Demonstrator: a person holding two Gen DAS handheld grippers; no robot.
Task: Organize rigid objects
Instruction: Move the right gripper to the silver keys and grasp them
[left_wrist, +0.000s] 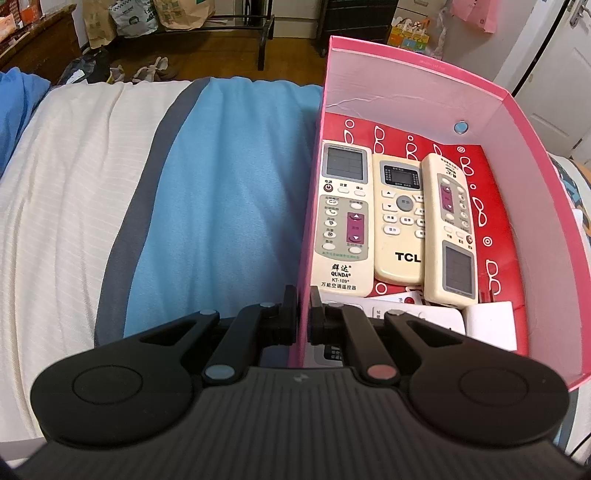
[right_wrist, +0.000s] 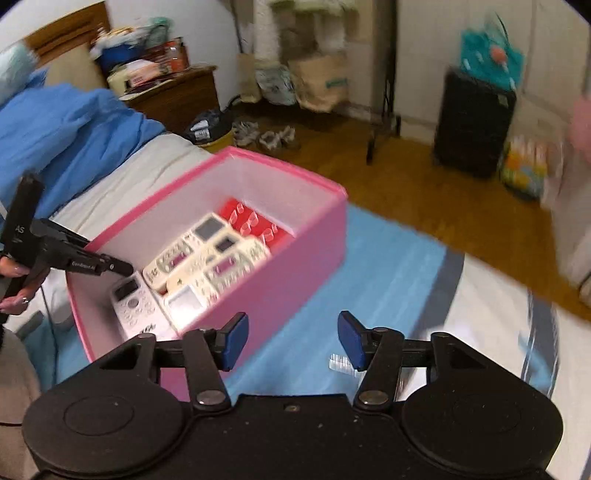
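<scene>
While left gripper (left_wrist: 303, 295) pinches the pink box (left_wrist: 532, 155) wall, right gripper (right_wrist: 293, 341) gapes beside 3 remotes (left_wrist: 397, 214).

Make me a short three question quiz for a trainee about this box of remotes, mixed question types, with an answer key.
1. True or false: the left tongs are clamped on a wall of the pink box.
2. Multiple choice: the TCL remote lies A) on the blue blanket, B) in the box between two other remotes, C) held by the right tongs.
3. Fill in: the right tongs are ____ and hold nothing.

Key: 1 true; 2 B; 3 open.
</scene>
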